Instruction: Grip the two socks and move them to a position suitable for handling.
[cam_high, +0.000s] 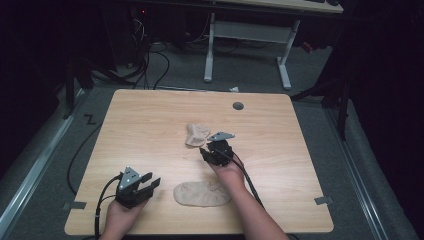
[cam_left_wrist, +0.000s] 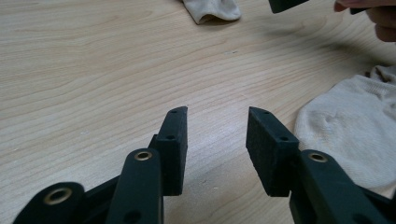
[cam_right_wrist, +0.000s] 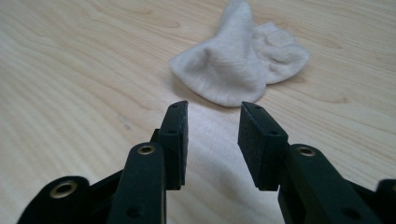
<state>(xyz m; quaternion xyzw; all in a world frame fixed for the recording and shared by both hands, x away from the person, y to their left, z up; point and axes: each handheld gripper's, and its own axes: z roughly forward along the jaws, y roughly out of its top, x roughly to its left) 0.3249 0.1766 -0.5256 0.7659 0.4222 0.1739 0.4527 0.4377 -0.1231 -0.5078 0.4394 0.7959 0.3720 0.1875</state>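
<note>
Beige socks, two, on wooden table (cam_high: 150, 115): flat sock (cam_high: 201, 193) near front edge, between the forearms; crumpled sock (cam_high: 197, 134) mid-table. Right gripper (cam_high: 206, 152) just short of crumpled sock, jaws parted, nothing between. Left gripper (cam_high: 150, 182) beside flat sock, likewise released and empty. Risks: shallow pinch catching one fabric layer only; sock dragged rather than lifted; right forearm disturbing flat sock.
</note>
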